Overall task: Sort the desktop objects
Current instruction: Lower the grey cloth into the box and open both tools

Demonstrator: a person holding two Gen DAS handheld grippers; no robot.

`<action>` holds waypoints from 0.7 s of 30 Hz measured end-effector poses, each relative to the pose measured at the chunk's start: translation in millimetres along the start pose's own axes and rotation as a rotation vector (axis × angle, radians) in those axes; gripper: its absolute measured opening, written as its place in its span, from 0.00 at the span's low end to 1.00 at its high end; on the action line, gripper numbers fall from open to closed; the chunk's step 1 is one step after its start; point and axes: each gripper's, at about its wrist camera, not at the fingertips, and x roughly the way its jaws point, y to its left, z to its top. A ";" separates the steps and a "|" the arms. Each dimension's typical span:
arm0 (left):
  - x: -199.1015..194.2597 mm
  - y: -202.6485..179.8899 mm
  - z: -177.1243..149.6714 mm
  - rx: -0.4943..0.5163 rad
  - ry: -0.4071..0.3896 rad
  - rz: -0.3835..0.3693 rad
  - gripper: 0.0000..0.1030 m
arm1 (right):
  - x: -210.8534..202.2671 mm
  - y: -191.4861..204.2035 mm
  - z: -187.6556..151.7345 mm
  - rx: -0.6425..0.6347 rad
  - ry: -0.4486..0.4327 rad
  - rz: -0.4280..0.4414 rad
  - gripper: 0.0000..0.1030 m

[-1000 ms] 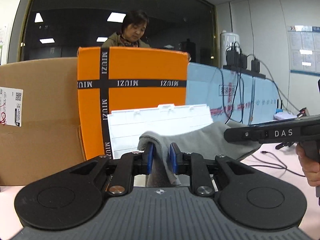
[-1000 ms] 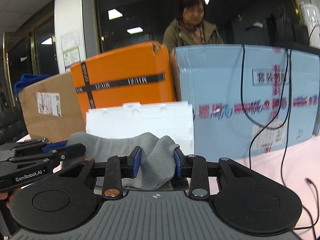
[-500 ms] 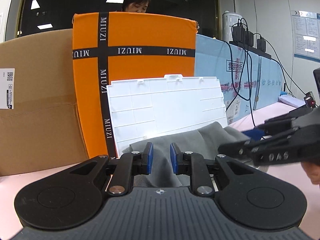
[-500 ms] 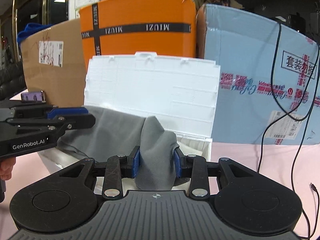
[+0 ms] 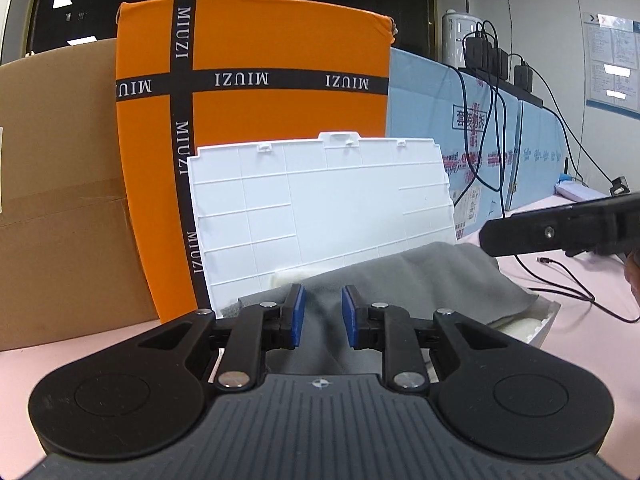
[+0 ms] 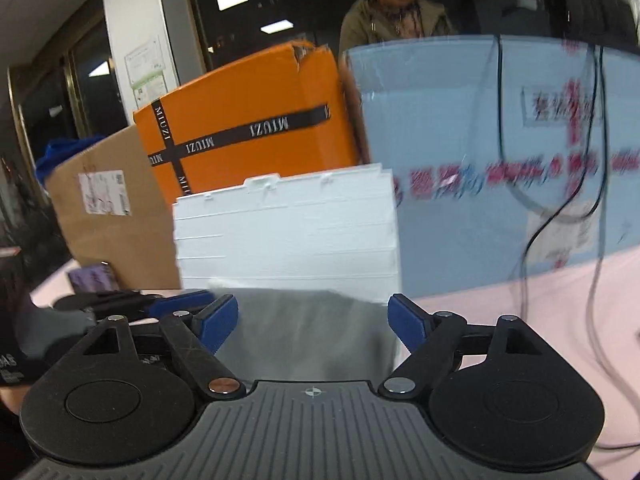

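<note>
A grey cloth (image 5: 416,280) lies spread over the open white plastic box (image 5: 548,314), whose ribbed lid (image 5: 320,208) stands upright behind it. Something white and fluffy (image 5: 286,278) shows under the cloth. My left gripper (image 5: 323,316) is shut on a fold of the grey cloth at its near left end. My right gripper (image 6: 314,320) is wide open just above the cloth (image 6: 304,332), holding nothing. In the left wrist view the right gripper (image 5: 560,232) appears at the right edge. The right wrist view is blurred.
An orange MIUZI box (image 5: 256,80), a brown cardboard box (image 5: 60,200) and a light blue panel (image 5: 472,128) stand behind the white box on the pink table (image 5: 580,344). Black cables (image 5: 568,272) trail at the right. A person (image 6: 396,12) stands behind the boxes.
The cloth came down from the air onto the white box. My right gripper opened wide and let go of it. The left gripper kept its hold.
</note>
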 end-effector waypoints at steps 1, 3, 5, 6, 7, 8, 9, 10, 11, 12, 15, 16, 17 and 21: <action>0.1 0.1 -0.3 0.002 0.008 -0.004 0.21 | 3.2 -0.8 1.6 0.019 0.015 0.012 0.79; 1.5 1.2 -1.4 -0.002 0.020 -0.011 0.22 | 9.7 -2.5 4.8 0.057 0.044 0.036 0.80; 1.4 3.1 -2.1 -0.007 0.025 -0.017 0.22 | 16.2 -4.2 7.9 0.095 0.073 0.060 0.82; 1.1 4.0 -2.3 -0.009 0.028 -0.021 0.22 | 19.4 -5.0 9.5 0.114 0.088 0.072 0.82; 0.7 4.6 -2.4 -0.009 0.031 -0.024 0.22 | 22.4 -5.8 10.1 0.132 0.106 0.080 0.82; 0.3 5.0 -2.3 -0.008 0.034 -0.026 0.23 | 26.0 -6.2 9.2 0.145 0.134 0.080 0.84; 0.0 5.5 -2.3 -0.007 0.037 -0.029 0.26 | 31.8 -5.9 9.9 0.153 0.164 0.080 0.84; -0.4 5.0 -2.6 -0.002 0.041 -0.032 0.31 | 36.7 -4.1 10.5 0.152 0.187 0.076 0.85; -0.7 3.4 -3.0 0.009 0.044 -0.034 0.34 | 40.7 -1.4 11.2 0.142 0.204 0.067 0.86; -1.4 1.3 -3.4 0.020 0.045 -0.033 0.39 | 44.7 1.4 12.0 0.132 0.220 0.057 0.87; -0.7 -2.9 -5.3 0.053 0.050 0.007 0.39 | 53.0 4.2 13.0 0.132 0.249 0.049 0.91; -0.2 -2.3 -5.7 0.051 0.053 0.007 0.39 | 53.7 5.0 13.0 0.127 0.250 0.048 0.91; 0.4 -1.4 -6.1 0.047 0.056 0.005 0.39 | 53.7 5.6 12.7 0.125 0.251 0.049 0.92; 0.5 -3.4 -7.8 0.060 0.058 -0.003 0.50 | 41.7 5.5 10.9 0.115 0.183 0.046 0.93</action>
